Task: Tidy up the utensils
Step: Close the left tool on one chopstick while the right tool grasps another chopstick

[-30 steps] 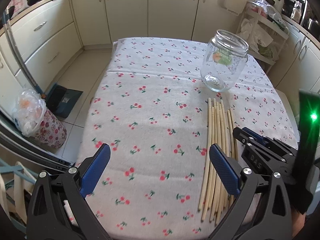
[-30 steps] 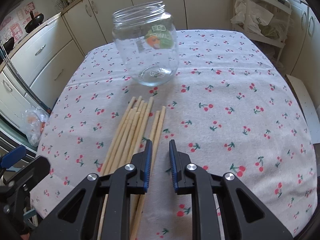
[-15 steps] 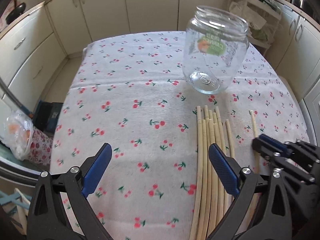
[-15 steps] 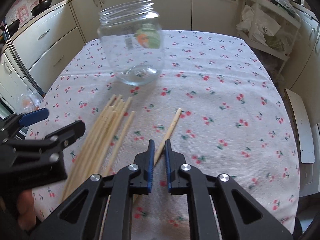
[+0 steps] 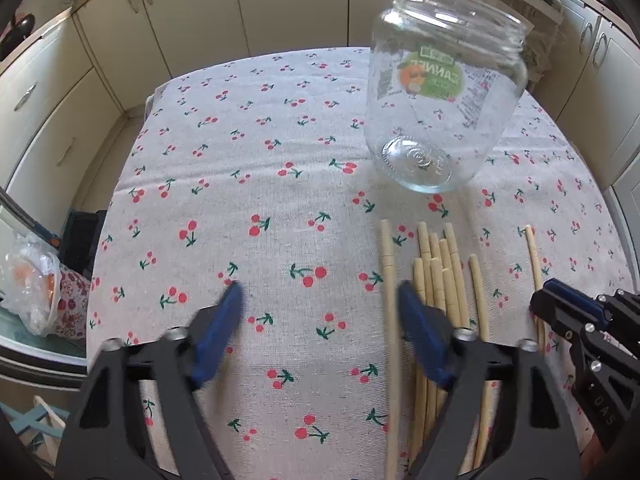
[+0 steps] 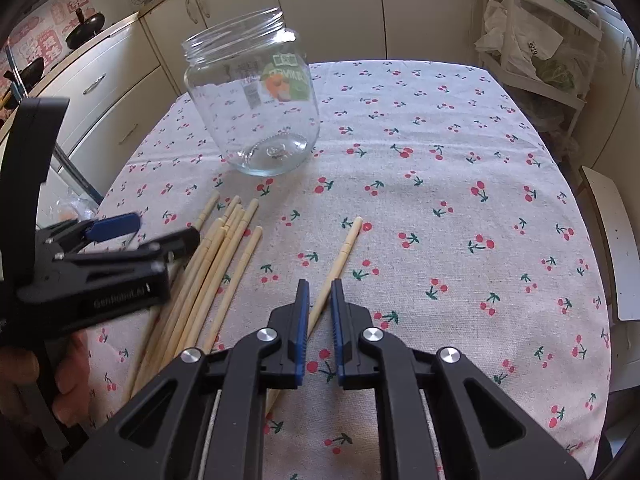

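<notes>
A bundle of several pale wooden chopsticks (image 5: 440,280) (image 6: 224,248) lies on the cherry-print tablecloth (image 5: 280,160), in front of an upright, empty glass jar (image 5: 440,120) (image 6: 256,120). My left gripper (image 5: 320,320) (image 6: 156,232) hovers at the bundle's left side with its jaws closing. One chopstick (image 5: 390,312) lies between them, just inside the right finger, and is not pinched. My right gripper (image 6: 320,320) (image 5: 560,312) is shut on a single chopstick (image 6: 340,256) (image 5: 534,256) that lies apart to the right of the bundle.
Cream cabinets (image 5: 100,80) surround the table. A plastic bag (image 5: 32,280) sits on the floor past the left table edge. A wire shelf with bags (image 6: 532,48) and a white chair edge (image 6: 616,256) stand to the right.
My left gripper has moved right and lower to the bundle, and its jaws have narrowed around one chopstick. My right gripper closed on a single chopstick and drew it rightward, away from the bundle.
</notes>
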Motion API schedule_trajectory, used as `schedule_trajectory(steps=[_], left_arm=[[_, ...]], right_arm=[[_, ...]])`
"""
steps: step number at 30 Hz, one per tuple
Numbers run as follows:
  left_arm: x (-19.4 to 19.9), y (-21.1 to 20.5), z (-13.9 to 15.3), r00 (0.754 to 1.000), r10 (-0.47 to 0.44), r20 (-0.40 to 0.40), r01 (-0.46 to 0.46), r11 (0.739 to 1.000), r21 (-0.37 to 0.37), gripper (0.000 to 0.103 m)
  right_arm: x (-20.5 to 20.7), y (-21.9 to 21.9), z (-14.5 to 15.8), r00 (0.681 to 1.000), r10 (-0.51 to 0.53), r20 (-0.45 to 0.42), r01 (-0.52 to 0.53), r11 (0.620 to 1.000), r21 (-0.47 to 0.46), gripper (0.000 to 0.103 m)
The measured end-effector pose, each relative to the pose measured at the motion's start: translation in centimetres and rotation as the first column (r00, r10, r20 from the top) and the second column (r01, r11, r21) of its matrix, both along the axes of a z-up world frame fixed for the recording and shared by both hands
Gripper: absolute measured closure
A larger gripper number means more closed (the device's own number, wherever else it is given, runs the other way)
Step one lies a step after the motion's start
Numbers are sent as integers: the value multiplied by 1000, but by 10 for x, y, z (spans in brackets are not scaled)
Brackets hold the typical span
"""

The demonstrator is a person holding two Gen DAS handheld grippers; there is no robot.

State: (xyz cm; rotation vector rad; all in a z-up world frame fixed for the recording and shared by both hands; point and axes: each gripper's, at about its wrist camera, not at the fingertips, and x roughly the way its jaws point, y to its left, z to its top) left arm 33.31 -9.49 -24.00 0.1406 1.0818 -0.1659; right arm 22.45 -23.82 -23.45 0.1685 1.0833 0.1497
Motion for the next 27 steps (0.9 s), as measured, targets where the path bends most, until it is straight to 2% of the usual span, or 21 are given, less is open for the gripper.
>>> schedule_trajectory(steps=[5, 8, 10, 15, 18, 22, 24, 27], left_arm=[[3, -5, 2, 999, -41, -2, 41, 999, -3, 58], [7, -7, 2, 998, -55, -7, 54, 998, -25, 84], [8, -5, 2, 998, -60, -26, 59, 997, -47, 93], [13, 5, 1, 997, -57, -60, 52, 995, -81, 94], [19, 7, 0, 997, -40, -72, 34, 996, -84, 93], [19, -1, 0, 998, -49, -37, 48, 998, -33, 94], [16, -1, 1, 998, -55, -37, 54, 998, -41, 98], [7, 4, 12, 999, -49, -11, 48, 996, -70, 98]], right_arm=[[1, -1, 0, 1000, 14, 0, -14, 1000, -5, 93], [3, 4, 1, 999, 39, 1, -39, 999, -13, 93], [3, 7, 1, 998, 64, -3, -64, 998, -14, 93], [5, 2, 1, 998, 56, -35, -55, 998, 12, 92], [6, 7, 1, 998, 56, -28, -57, 998, -14, 92], [5, 12, 1, 998, 58, -8, -58, 997, -43, 94], [4, 7, 1, 999, 40, -3, -40, 999, -20, 96], [0, 0, -1, 1000, 10, 4, -10, 1000, 29, 97]])
